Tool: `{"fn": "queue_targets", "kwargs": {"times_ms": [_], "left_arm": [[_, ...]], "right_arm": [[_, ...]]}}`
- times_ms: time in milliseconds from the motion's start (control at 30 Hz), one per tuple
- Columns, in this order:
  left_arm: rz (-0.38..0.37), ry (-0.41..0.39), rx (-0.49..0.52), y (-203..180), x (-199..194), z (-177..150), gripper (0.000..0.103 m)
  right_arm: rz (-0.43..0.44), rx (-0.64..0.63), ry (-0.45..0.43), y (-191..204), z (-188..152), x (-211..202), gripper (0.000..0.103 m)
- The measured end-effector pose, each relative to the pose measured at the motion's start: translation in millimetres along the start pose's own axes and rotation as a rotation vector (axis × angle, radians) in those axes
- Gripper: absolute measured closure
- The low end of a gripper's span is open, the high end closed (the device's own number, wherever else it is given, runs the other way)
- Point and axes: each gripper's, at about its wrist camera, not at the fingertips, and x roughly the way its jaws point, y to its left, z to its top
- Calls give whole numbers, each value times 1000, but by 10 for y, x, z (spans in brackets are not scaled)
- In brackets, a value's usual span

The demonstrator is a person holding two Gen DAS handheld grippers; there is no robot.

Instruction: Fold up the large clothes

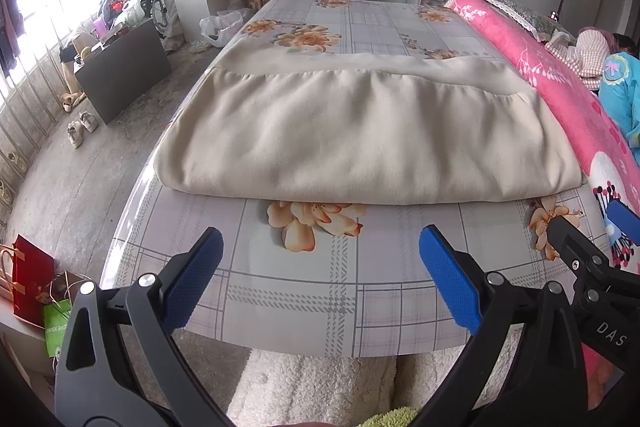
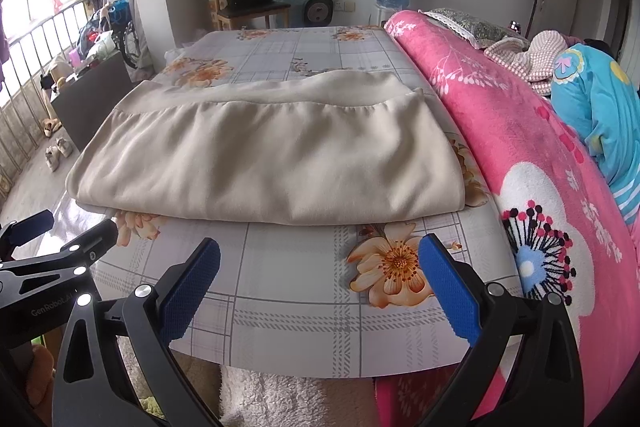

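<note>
The folded garment [image 1: 360,131] lies across the bed [image 1: 296,291], set back from its near edge — my left gripper [image 1: 320,279] and right gripper [image 2: 320,287] hover over that edge, side by side. A blanket [image 2: 520,155] runs along the bed's right edge.
</note>
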Motion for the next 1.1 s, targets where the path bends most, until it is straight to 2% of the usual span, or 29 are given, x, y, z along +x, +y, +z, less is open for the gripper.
{"fn": "queue_targets", "kwargs": {"times_ms": [1100], "left_arm": [[25, 11, -4, 13, 71, -24, 8]], "right_arm": [[-2, 18, 19, -8, -23, 26, 6]]}}
